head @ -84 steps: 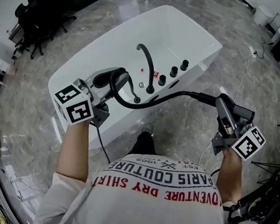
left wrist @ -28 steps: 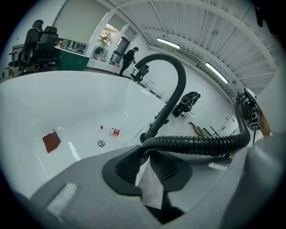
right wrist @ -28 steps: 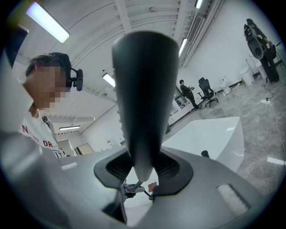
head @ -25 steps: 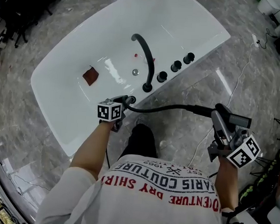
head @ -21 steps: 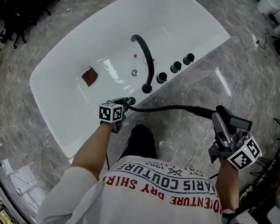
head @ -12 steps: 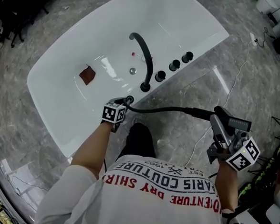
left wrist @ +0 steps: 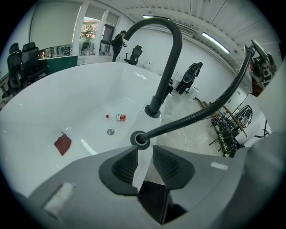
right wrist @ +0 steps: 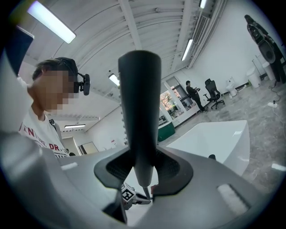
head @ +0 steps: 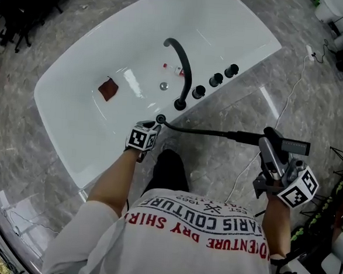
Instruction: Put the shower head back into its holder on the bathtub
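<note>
Looks like the hose-tidying bit, not the seating bit yet. The left tongs (left wrist: 144, 154) have just been opening and sit spread with nothing between them. Their tips are just on the near side of the holder ring (left wrist: 140, 139) on the near rim of the bathtub (head: 238, 27), by the base of the spout (head: 182, 64).

The hose (head: 201, 130) runs out of that ring and off to the right, fairly straight. The shower head (right wrist: 138, 98) is nowhere near home. It's pinched by its handle in the right tongs (right wrist: 139, 166), well apart from the tub, out over the floor on the right.

Next move, I'd guess: swing the right hand over to the ring, let the hose slide down, and drop the handle in tail-first. The left tongs need to get clear first.
</note>
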The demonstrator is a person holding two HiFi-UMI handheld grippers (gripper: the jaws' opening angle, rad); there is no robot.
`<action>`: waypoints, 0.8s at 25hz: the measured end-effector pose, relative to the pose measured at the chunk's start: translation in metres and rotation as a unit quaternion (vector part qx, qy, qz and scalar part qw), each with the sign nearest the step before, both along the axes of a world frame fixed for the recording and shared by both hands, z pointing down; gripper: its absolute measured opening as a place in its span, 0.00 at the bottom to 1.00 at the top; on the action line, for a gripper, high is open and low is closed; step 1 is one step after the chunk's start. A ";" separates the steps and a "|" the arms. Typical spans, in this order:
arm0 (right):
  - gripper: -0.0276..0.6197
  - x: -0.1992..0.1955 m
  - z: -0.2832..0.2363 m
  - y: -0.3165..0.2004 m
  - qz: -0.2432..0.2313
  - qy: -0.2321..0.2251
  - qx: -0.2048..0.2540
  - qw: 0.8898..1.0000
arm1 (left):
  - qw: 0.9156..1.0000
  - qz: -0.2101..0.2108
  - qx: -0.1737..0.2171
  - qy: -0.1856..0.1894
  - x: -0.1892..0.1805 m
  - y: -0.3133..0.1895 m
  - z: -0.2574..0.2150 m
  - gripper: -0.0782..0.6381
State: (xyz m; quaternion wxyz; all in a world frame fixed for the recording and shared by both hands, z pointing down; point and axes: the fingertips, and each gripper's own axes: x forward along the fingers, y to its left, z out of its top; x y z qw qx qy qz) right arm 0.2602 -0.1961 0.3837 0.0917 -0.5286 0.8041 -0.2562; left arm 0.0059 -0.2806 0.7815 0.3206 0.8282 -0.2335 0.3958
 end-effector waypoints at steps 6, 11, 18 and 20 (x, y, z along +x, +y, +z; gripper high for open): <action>0.25 -0.016 -0.002 0.000 -0.018 0.010 0.003 1.000 | 1.000 -0.021 0.009 0.019 -0.011 0.006 -0.018 0.27; 0.25 -0.033 -0.004 -0.004 -0.031 0.024 0.003 0.999 | 0.995 -0.051 0.040 0.072 -0.009 0.005 -0.064 0.16; 0.25 -0.054 -0.004 -0.013 -0.039 0.044 0.003 0.998 | 0.984 -0.085 0.076 0.139 -0.005 0.013 -0.143 0.11; 0.25 -0.060 -0.008 -0.015 -0.048 0.053 0.010 0.997 | 0.979 -0.093 0.089 0.161 -0.004 0.020 -0.172 0.11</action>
